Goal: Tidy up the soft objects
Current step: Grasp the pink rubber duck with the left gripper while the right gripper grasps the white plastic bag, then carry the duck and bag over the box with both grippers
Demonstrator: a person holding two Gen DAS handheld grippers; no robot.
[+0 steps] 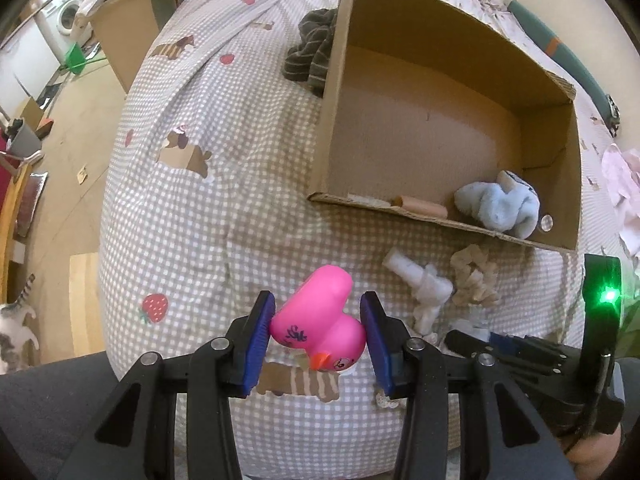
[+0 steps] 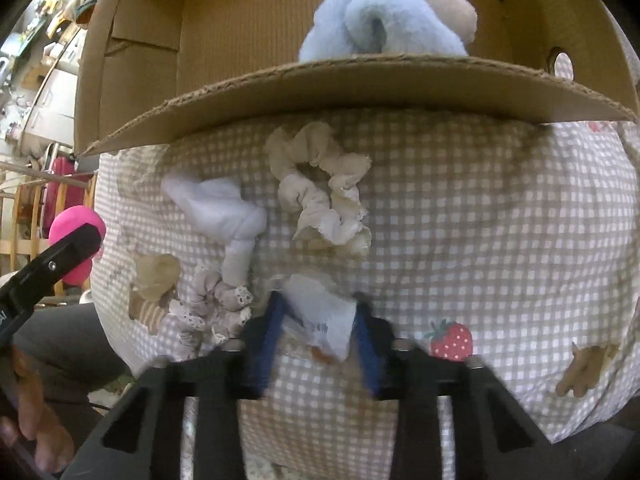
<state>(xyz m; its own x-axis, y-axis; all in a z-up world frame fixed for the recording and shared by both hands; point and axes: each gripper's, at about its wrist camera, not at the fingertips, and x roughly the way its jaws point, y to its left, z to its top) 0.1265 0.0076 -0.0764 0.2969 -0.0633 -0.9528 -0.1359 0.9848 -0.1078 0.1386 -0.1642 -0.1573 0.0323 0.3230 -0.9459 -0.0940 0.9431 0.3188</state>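
left wrist: high, looks down/fwd over checkered bedspread (image 1: 192,208) to cardboard box (image 1: 452,92)
right wrist: low, close to box lip (image 2: 360,88)
shared: blue plush (image 1: 500,204), beige scrunchie (image 2: 324,192)

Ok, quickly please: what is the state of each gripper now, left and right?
Left gripper: closed on the pink rubber duck, both pads touching it.
Right gripper: around a small white cloth piece; the view is blurred, so a firm grip cannot be told.
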